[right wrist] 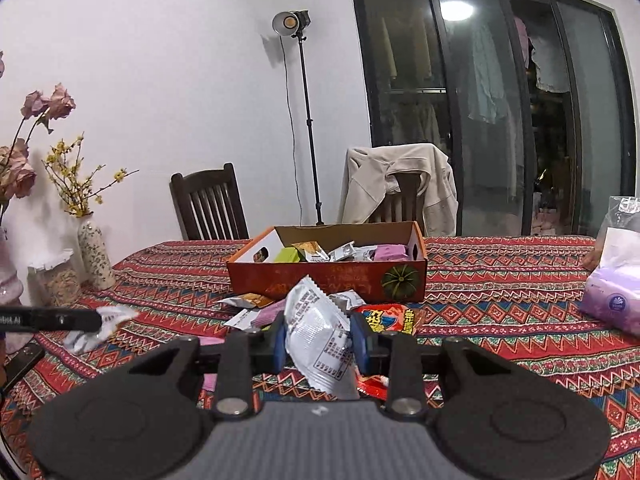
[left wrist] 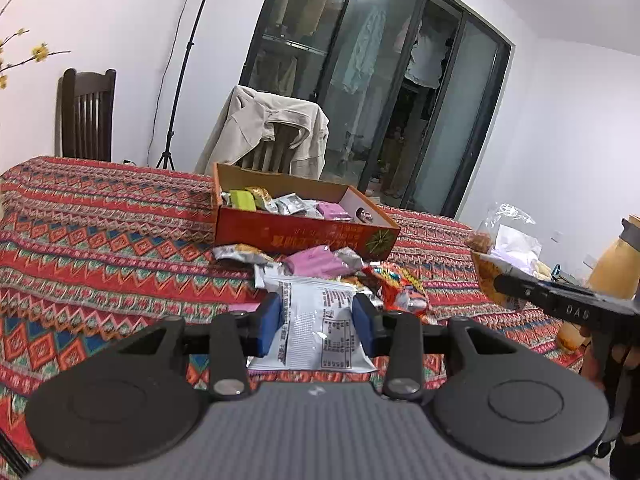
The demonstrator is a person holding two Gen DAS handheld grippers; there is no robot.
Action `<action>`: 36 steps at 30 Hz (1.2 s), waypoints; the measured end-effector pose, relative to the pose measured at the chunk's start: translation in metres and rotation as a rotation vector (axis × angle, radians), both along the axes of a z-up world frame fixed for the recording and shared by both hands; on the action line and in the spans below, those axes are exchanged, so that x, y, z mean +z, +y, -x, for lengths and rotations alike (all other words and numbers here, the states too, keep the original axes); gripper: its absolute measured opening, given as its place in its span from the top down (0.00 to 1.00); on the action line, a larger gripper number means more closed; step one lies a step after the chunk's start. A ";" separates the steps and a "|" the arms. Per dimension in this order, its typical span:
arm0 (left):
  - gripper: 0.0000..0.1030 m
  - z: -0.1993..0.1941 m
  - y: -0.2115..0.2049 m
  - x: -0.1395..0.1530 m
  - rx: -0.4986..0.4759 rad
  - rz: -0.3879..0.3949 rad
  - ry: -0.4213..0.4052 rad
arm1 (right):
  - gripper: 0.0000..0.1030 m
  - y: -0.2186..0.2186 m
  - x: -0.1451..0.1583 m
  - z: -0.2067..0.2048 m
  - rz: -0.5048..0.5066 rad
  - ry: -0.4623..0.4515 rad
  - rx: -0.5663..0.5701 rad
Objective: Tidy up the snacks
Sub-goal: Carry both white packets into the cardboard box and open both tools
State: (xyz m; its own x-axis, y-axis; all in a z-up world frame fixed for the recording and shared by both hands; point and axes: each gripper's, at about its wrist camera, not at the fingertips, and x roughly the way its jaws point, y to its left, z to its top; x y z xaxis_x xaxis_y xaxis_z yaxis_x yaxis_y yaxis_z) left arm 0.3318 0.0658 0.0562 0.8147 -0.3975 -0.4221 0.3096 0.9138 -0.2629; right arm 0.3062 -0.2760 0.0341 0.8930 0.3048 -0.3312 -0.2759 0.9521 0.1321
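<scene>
The desk [right wrist: 500, 300] under its patterned cloth carries the red cardboard box [right wrist: 320, 282] at twelve o'clock from both grippers, already part filled with snacks. The loose pile [left wrist: 320, 264] lies between box and fingers. The right gripper [right wrist: 318, 340] has its fingers closed on a silver snack packet [right wrist: 320, 340], long axis tilted toward eleven o'clock. The left gripper [left wrist: 316, 320] pinches a white printed packet [left wrist: 316, 324] (label side up), lying flat, long axis pointing at the box. Both look about equally near; the drop probably runs straight ahead.

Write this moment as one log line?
left gripper: shut on packet | right gripper: shut on silver packet | box: partly filled
</scene>
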 end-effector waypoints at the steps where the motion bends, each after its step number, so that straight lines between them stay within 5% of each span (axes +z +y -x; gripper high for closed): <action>1: 0.61 -0.006 -0.003 0.003 -0.004 -0.001 -0.001 | 0.70 0.000 0.000 -0.004 -0.002 -0.001 0.004; 7: 0.61 -0.074 -0.015 0.027 -0.023 -0.001 -0.019 | 0.70 -0.003 0.011 -0.052 -0.006 -0.022 0.046; 12: 0.61 -0.175 -0.038 0.037 -0.016 -0.011 0.005 | 0.70 -0.008 0.031 -0.109 -0.006 -0.051 0.069; 13: 0.61 -0.201 -0.044 0.036 -0.013 -0.011 0.023 | 0.70 -0.008 0.039 -0.147 0.015 -0.055 0.056; 20: 0.61 -0.337 -0.084 -0.008 0.053 -0.116 0.159 | 0.70 0.011 0.030 -0.285 0.044 0.069 0.078; 27: 0.60 -0.411 -0.112 -0.060 0.097 -0.219 0.238 | 0.70 0.055 -0.012 -0.384 0.154 0.179 0.088; 28: 0.59 -0.416 -0.114 -0.064 0.100 -0.239 0.245 | 0.70 0.058 -0.017 -0.392 0.181 0.183 0.075; 32: 0.19 -0.418 -0.107 -0.068 0.136 -0.197 0.267 | 0.67 0.062 -0.038 -0.425 0.271 0.227 0.015; 36: 0.17 -0.403 -0.098 -0.054 0.152 -0.196 0.216 | 0.54 0.070 -0.058 -0.431 0.324 0.266 0.043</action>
State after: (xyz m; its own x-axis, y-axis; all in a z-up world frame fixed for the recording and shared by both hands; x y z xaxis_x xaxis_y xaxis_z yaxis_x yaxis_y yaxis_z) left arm 0.7348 -0.0326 0.0022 0.7416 -0.1720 -0.6484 0.1219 0.9850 -0.1219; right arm 0.7368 -0.2057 -0.0237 0.7522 0.1826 -0.6331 -0.3133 0.9444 -0.0998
